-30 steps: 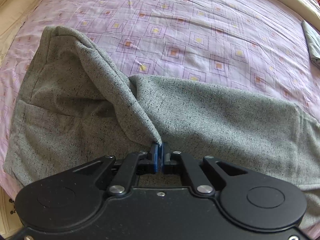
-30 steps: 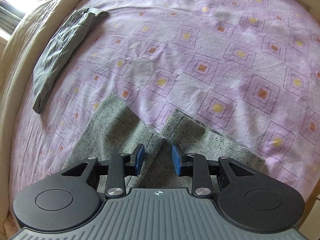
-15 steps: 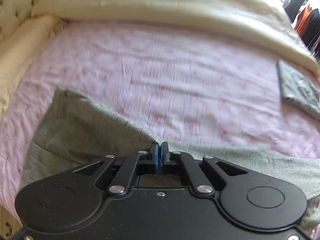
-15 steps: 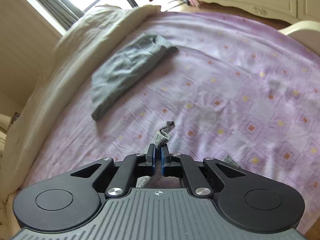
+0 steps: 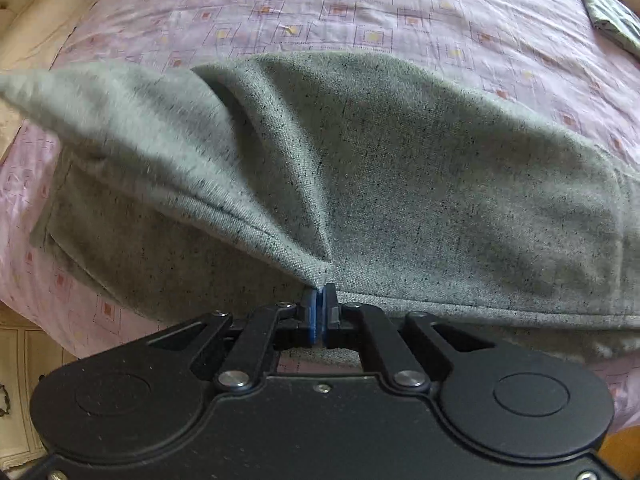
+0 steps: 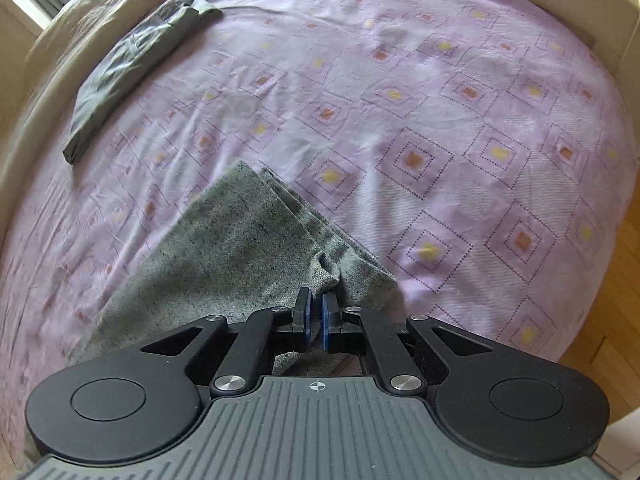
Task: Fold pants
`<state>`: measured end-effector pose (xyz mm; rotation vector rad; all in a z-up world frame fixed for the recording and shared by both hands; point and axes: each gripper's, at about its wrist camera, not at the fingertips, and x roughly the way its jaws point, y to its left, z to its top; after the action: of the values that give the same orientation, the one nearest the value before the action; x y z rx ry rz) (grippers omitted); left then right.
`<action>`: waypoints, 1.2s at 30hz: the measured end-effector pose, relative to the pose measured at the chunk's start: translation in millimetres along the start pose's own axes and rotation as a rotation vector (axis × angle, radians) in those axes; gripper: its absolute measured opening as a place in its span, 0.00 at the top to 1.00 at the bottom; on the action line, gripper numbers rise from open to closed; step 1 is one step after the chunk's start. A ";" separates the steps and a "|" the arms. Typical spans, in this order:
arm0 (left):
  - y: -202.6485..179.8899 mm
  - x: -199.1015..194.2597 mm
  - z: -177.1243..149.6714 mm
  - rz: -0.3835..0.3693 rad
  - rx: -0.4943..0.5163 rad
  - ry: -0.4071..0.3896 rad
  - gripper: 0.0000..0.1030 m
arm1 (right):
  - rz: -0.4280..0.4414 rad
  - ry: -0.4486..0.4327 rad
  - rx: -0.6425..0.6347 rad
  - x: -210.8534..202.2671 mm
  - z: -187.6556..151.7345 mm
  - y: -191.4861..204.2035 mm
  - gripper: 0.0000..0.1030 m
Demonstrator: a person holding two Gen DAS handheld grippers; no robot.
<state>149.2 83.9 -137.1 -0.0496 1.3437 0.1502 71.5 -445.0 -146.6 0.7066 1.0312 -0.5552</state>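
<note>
Grey speckled pants (image 5: 400,184) lie across a pink patterned bed sheet (image 5: 360,12). My left gripper (image 5: 319,300) is shut on a corner of the pants' upper layer, which is lifted and doubled over the part lying flat; a loose flap sticks out to the left. In the right wrist view the leg ends of the pants (image 6: 240,248) lie stacked, hems pointing away. My right gripper (image 6: 316,312) is shut on a pinched fold of that cloth at the near right hem.
A folded dark grey garment (image 6: 132,68) lies at the far left of the sheet (image 6: 440,100), also seen at the top right as the garment (image 5: 604,8). A cream bed frame (image 6: 592,12) rims the mattress. Wood floor (image 6: 600,320) shows at right.
My right gripper shut on the leg hems, lifted them, and now holds them with one leg lying over the other. The left gripper kept its hold and carried the upper layer over the pants.
</note>
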 end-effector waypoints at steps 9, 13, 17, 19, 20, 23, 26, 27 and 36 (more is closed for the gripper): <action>13.5 -59.5 -1.8 -0.071 -0.019 -0.128 0.97 | 0.069 -0.095 -0.068 -56.7 -2.3 -0.9 0.95; 7.7 -2.4 -14.0 0.012 0.017 0.011 0.98 | -0.025 0.030 -0.065 -5.7 -11.9 -21.6 0.95; 8.1 26.4 -22.1 0.087 0.057 0.083 1.00 | -0.021 0.047 -0.031 0.5 -14.1 -29.3 0.95; 13.8 29.0 -23.0 0.089 0.039 0.089 1.00 | -0.021 0.051 -0.068 -2.3 -11.9 -26.1 0.94; 17.0 29.3 -22.8 0.094 0.029 0.092 1.00 | -0.024 0.055 -0.084 -3.5 -10.1 -24.5 0.93; 23.3 27.3 -20.9 0.106 0.013 0.088 1.00 | -0.016 0.018 -0.117 -16.3 -3.4 -18.8 0.91; 20.4 17.6 -19.1 0.097 0.020 0.062 0.99 | 0.006 -0.045 -0.214 -27.8 3.0 -1.5 0.91; 17.1 14.7 -17.8 0.094 0.026 0.054 0.99 | 0.008 -0.058 -0.264 -27.2 5.7 7.6 0.91; -14.1 -10.9 -5.7 0.051 0.050 -0.006 0.97 | -0.055 -0.168 -0.404 -22.3 20.9 58.6 0.91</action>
<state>143.2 68.4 -128.5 0.0278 1.3425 0.1594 115.7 -420.3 -104.1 0.2704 0.9691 -0.4273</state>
